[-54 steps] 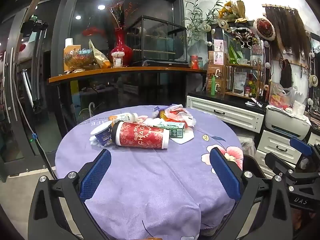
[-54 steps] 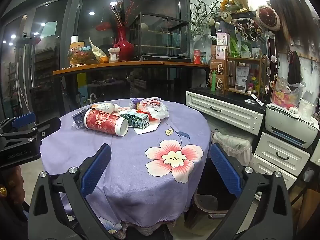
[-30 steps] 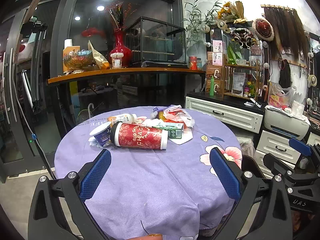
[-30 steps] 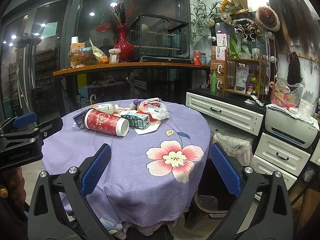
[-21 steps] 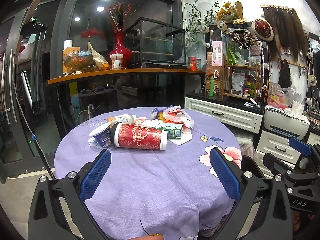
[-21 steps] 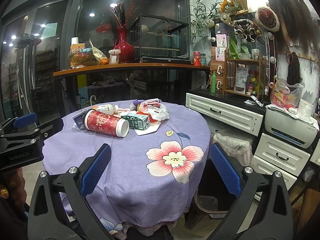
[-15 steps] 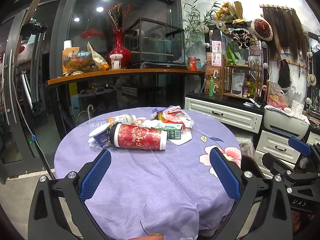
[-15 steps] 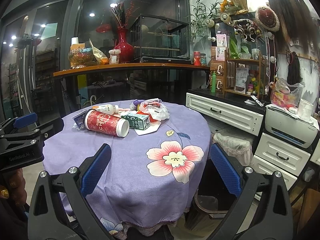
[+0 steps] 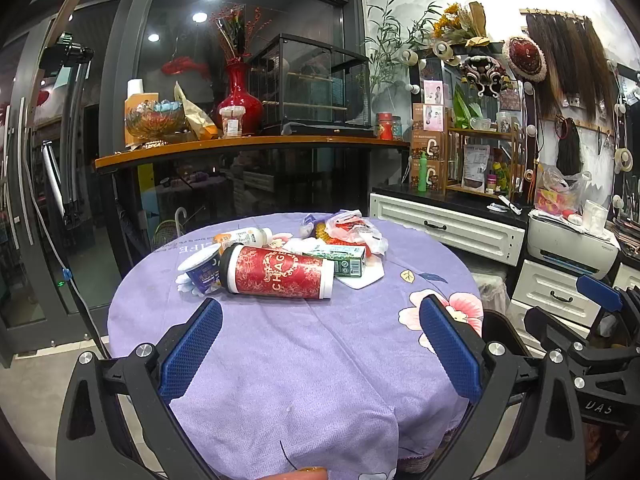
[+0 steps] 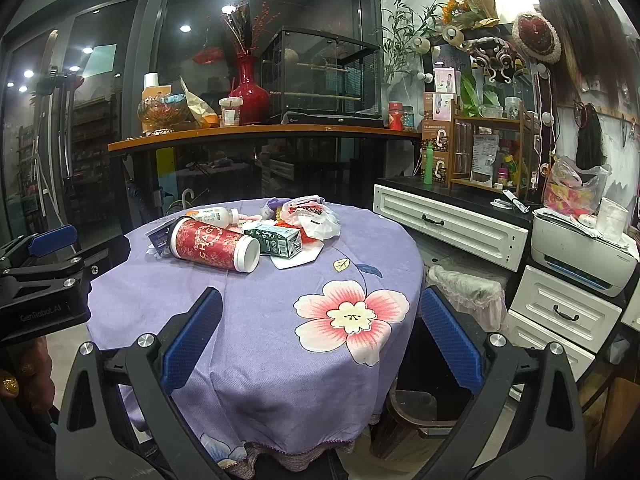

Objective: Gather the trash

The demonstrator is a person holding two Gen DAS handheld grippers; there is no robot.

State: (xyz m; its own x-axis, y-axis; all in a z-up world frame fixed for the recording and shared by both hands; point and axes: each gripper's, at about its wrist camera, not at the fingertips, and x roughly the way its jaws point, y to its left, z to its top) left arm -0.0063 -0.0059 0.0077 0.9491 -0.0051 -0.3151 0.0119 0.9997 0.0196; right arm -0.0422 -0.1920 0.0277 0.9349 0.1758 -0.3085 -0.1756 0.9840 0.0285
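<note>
Purple cloth covers the round table (image 9: 320, 360), where the trash pile (image 9: 280, 256) lies at twelve o'clock, both the left gripper (image 9: 320, 344) and right gripper (image 10: 320, 340) spread wide and empty, seemingly readied to reach.

Matt woven purple tablecloth (image 9: 304, 360); glossy red cup (image 9: 280, 271); crinkled plastic bag (image 10: 310, 216).

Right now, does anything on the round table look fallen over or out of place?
Yes. The red cup lies on its side on the purple tablecloth, and a small blue-and-white tub is tipped over beside its dark-lidded end. Behind them sit a green carton and crumpled wrappers. No spill shows.
</note>
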